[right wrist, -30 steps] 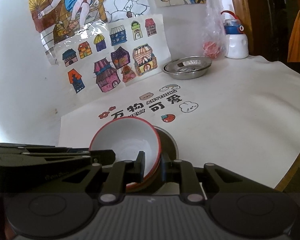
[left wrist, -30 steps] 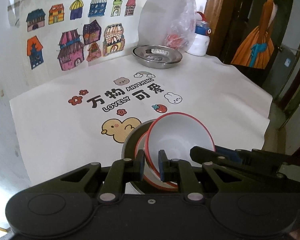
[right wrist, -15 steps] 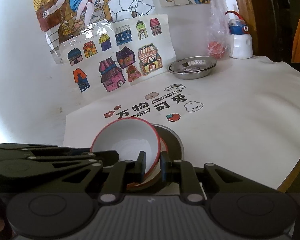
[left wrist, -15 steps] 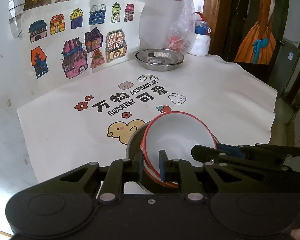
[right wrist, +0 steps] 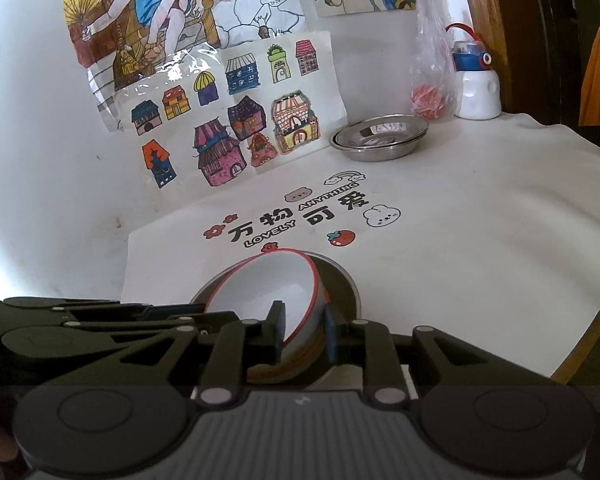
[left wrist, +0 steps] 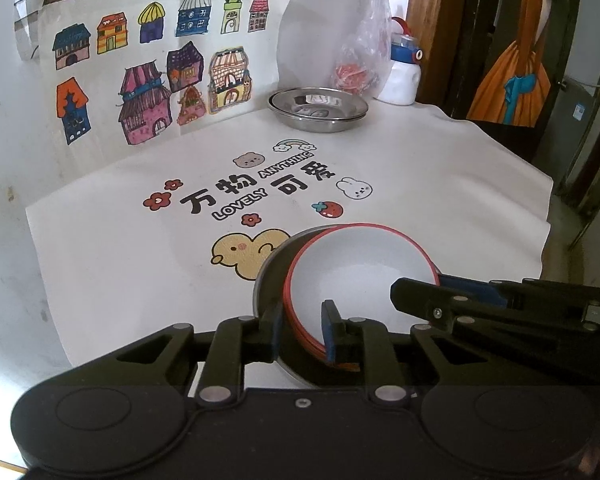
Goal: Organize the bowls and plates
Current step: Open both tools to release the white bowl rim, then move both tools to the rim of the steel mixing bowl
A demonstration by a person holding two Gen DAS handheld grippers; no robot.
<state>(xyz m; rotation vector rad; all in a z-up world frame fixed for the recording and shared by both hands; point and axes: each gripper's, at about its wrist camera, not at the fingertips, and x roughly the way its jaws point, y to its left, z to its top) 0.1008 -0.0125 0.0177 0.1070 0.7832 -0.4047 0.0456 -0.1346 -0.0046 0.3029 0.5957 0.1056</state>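
Observation:
A white bowl with a red rim [left wrist: 360, 268] [right wrist: 268, 292] is stacked in another red-rimmed bowl, and both sit inside a steel plate [left wrist: 266, 280] [right wrist: 342, 284] near the table's front. My left gripper [left wrist: 300, 330] straddles the bowls' left rim, its jaws a little apart around it. My right gripper [right wrist: 302, 334] straddles the right rim the same way. The right gripper's fingers [left wrist: 440, 300] show in the left wrist view. Two stacked steel plates [left wrist: 318, 106] [right wrist: 380, 134] stand at the back of the table.
A white printed cloth [left wrist: 420, 184] covers the table. A white bottle with a blue lid [left wrist: 402, 72] and a plastic bag [left wrist: 356, 64] stand at the back by the wall. Drawings of houses [left wrist: 156, 80] lean on the wall. The table edge drops off at the right.
Both grippers' jaws have widened slightly around the bowls' rim. The bowls now sit lower, inside the steel plate.

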